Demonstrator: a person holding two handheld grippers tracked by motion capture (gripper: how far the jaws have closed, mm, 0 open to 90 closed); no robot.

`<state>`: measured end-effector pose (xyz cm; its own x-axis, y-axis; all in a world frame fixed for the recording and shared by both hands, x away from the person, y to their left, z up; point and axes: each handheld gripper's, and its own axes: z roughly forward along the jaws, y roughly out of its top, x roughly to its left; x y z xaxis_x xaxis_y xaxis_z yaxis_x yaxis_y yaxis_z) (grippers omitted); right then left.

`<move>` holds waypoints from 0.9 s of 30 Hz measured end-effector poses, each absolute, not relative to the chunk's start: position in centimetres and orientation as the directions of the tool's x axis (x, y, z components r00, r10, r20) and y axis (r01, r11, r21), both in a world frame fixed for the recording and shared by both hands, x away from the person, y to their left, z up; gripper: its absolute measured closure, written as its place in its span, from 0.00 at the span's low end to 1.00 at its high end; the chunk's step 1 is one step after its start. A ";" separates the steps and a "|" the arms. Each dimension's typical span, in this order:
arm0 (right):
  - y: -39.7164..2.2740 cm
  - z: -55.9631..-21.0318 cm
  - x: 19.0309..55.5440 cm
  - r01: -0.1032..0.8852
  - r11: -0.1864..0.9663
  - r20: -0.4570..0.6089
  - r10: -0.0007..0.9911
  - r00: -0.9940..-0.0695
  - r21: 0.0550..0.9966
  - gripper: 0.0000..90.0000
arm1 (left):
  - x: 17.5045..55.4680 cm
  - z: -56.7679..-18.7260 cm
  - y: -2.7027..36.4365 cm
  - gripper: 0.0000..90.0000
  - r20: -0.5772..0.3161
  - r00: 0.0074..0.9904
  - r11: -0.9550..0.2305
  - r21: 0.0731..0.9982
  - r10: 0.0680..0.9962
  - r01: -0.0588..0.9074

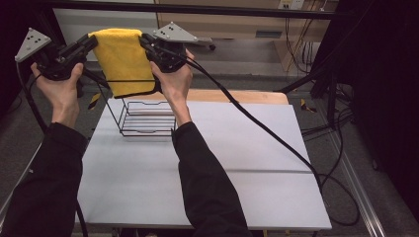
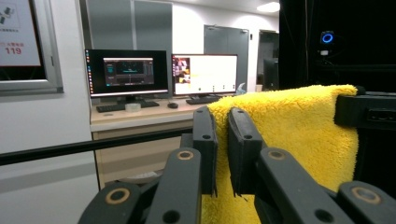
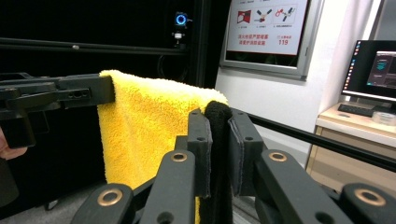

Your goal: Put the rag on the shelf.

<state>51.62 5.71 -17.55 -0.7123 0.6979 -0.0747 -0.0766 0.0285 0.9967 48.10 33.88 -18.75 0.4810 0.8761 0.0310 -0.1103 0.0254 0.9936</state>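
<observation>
A yellow towel (image 1: 123,59) with a dark edge hangs folded in the air between my two grippers, above the back left of the table. My left gripper (image 1: 90,41) is shut on its left top corner, my right gripper (image 1: 145,41) on its right top corner. In the left gripper view the jaws (image 2: 222,140) pinch the yellow towel (image 2: 289,130), and the other gripper (image 2: 366,111) holds the far corner. In the right gripper view the jaws (image 3: 219,130) clamp the towel's dark trim, the yellow towel (image 3: 144,126) stretches left, and the left gripper (image 3: 60,95) grips its far end.
A black wire rack (image 1: 146,118) stands on the white table (image 1: 222,163), directly below the towel. A wooden board (image 1: 247,96) lies along the table's back edge. The right gripper's cable (image 1: 276,138) crosses the table. Monitors (image 2: 163,72) sit on a desk beyond.
</observation>
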 end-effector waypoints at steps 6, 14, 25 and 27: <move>5.7 -18.3 50.9 -0.080 0.054 -0.095 0.692 -0.716 0.995 0.90 | 47.4 -19.6 34.1 0.92 0.038 0.491 0.013 0.995 0.870 -0.099; 5.7 -19.1 50.5 -0.069 0.063 -0.094 0.686 -0.722 0.996 0.90 | 46.8 -20.4 34.3 0.92 0.052 0.505 -0.004 0.996 0.862 -0.094; 5.6 -19.8 49.2 -0.080 0.113 -0.136 0.673 -0.727 0.990 0.89 | 45.5 -21.3 34.5 0.91 0.085 0.512 -0.050 0.995 0.855 -0.082; 5.7 -20.0 49.0 -0.079 0.126 -0.143 0.672 -0.726 0.989 0.89 | 45.2 -21.4 34.6 0.91 0.084 0.515 -0.054 0.996 0.853 -0.074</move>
